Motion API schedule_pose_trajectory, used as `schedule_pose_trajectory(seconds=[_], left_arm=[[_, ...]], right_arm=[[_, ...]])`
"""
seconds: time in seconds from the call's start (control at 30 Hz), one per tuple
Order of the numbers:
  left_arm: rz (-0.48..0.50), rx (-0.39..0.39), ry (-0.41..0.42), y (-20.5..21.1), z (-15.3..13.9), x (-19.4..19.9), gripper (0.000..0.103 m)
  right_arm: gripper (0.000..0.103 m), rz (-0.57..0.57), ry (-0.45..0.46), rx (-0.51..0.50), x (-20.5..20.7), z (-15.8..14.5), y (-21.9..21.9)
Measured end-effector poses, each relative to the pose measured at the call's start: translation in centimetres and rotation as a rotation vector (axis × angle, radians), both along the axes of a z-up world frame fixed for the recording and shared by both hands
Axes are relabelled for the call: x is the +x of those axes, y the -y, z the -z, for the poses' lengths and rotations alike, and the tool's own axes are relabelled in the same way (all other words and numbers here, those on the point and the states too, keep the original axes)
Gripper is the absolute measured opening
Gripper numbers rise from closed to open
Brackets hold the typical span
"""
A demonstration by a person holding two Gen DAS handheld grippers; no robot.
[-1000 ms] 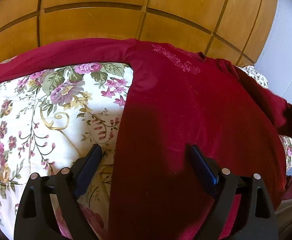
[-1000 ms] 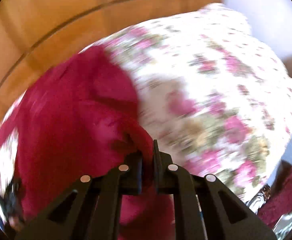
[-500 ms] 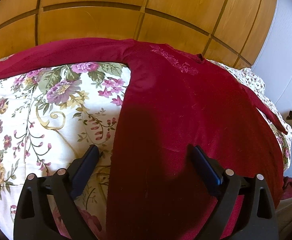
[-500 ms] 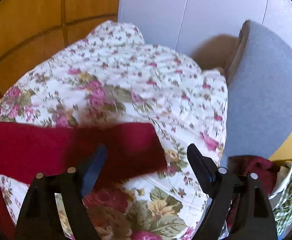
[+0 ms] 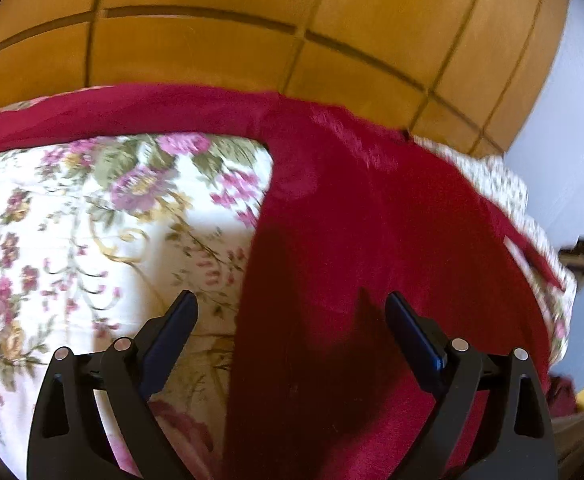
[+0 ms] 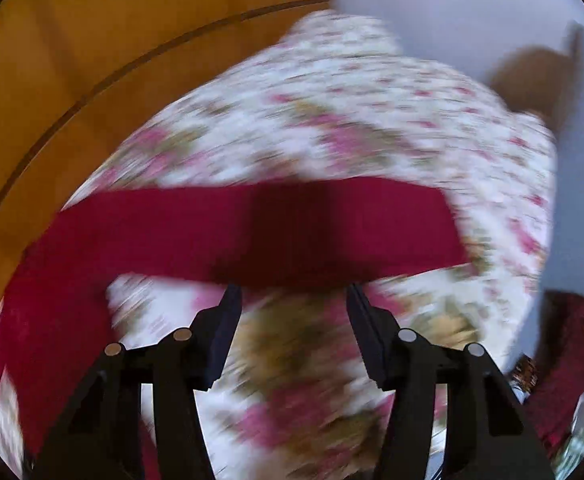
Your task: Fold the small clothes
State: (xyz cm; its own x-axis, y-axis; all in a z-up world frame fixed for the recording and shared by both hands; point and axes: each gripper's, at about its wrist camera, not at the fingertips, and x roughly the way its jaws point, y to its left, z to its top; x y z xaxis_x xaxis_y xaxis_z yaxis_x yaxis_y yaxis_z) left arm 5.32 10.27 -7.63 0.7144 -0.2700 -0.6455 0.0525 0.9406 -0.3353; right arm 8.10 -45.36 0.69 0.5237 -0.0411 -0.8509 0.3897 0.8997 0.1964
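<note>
Red top (image 5: 372,240) lies collar-away, sleeves sideways; left claw (image 5: 292,312) wide; right claw (image 6: 294,300) closing, empty.

No text, label, brand, number or sign can be read in either view. The dark red garment (image 5: 372,240) carries a pale patch near its neckline that may be embroidery, but it is too smeared by motion blur to tell whether it holds any letters. The floral bedspread (image 5: 92,220) shows only printed flowers and leaves, with no writing. In the right wrist view the whole scene is blurred, and nothing on the red sleeve (image 6: 252,224) or the bedspread there resolves into characters.
</note>
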Motion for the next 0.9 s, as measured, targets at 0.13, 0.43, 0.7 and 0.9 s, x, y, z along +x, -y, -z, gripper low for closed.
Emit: schedule_pose_trajectory(seconds=[0.13, 0.43, 0.7, 0.9], left_arm=[[-0.047, -0.054, -0.002, -1.8, -0.9, -1.0, 0.094], [-0.014, -0.130, -0.114, -3.5, 0.5, -2.3, 0.083], [0.080, -0.019, -0.101, -1.9, 0.6, -3.5, 0.083], [0.035, -0.034, -0.073, -2.8, 0.7, -4.7, 0.083]], right_arm=[[0.056, -0.133, -0.060, 0.159, -0.2, 1.4, -4.0], [0.057, -0.203, -0.225, 0.336, -1.6, 6.1, -7.4], [0.058, -0.265, -0.294, 0.344, -2.0, 8.0, -9.5], [0.057, -0.312, -0.299, 0.346, -2.0, 7.7, -10.9]])
